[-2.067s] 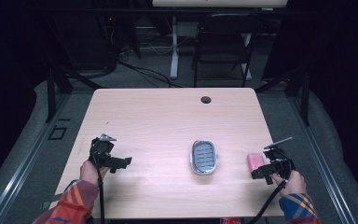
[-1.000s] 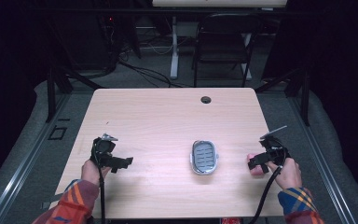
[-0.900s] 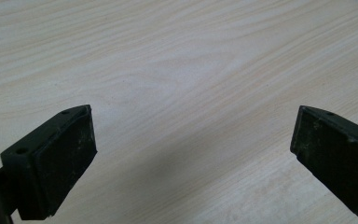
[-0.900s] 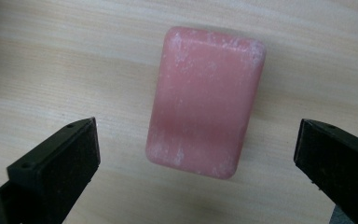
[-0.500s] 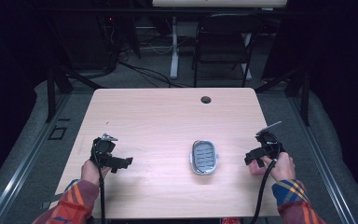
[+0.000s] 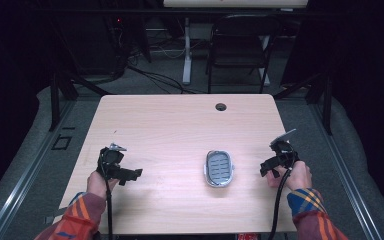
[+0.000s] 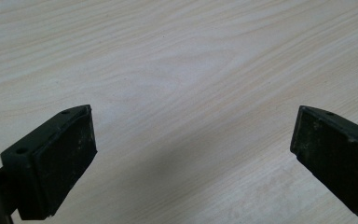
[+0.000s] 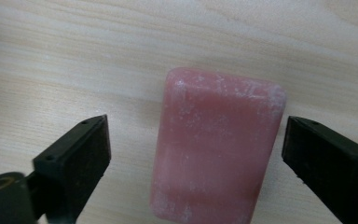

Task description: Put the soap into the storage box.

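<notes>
Step in hand, judging from the frames: grasping the pink soap bar (image 8: 216, 144); bar lying flat on the table (image 6: 180, 130) near its right edge, squarely between the fingers (image 8: 77, 163) of the right gripper (image 6: 272, 165); fingers apart, a gap showing on each side of the bar, no pad touching it yet; jaws just been closing in on it, grip not made; in the high view, the bar hidden beneath that gripper and the hand behind it.

Next move, as a judgement: closing the fingers evenly onto the bar's long sides, low enough to catch its flanks rather than its rounded top edge; then lifting straight up and carrying leftward to the soap dish (image 6: 219, 168); likely a slick, chalky surface, so a firm, centred squeeze called for, with no twist during the lift.

Left gripper (image 6: 122, 174) resting low over bare wood near the table's left edge, well apart from the dish; fingers (image 7: 58, 158) spread wide with nothing between them; no part in the grasp at present.

Containers: one small oval dish with a silvery rim and a slotted grey floor, sitting right of the table's centre, between the two grippers and nearer the right one; nothing in it; slots fully visible; room enough for the bar laid flat.
</notes>
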The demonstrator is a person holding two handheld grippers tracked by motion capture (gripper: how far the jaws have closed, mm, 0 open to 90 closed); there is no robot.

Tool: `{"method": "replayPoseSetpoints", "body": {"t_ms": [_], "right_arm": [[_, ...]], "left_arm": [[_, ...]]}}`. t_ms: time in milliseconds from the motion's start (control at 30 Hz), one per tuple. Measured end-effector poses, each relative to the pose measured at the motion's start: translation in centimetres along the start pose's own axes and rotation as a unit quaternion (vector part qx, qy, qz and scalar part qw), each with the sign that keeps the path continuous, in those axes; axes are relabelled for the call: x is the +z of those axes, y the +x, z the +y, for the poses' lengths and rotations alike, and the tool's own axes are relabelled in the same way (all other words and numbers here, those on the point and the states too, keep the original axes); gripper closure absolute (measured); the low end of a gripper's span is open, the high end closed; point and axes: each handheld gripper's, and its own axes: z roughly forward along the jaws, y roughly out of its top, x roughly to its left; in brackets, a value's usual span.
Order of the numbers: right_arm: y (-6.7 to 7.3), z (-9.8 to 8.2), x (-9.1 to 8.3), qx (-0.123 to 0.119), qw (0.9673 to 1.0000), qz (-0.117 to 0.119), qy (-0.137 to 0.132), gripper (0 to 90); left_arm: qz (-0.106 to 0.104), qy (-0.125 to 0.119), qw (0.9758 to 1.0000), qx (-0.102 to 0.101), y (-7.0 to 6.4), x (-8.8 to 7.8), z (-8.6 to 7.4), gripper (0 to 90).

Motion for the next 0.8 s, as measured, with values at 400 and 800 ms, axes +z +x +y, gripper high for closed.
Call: {"method": "replayPoseSetpoints", "body": {"t_ms": [400,800], "right_arm": [[-0.12,-0.06,0.08,0.003,0.9998,-0.019,0.002,26.4],[-0.07,-0.01,0.72,0.012,0.9995,-0.027,0.01,35.2]], "left_arm": [[0.002,0.001,1.0,0.002,-0.12,-0.1,-0.03,0.2],[0.002,0.006,1.0,0.002,-0.1,-0.02,-0.01,0.2]]}}
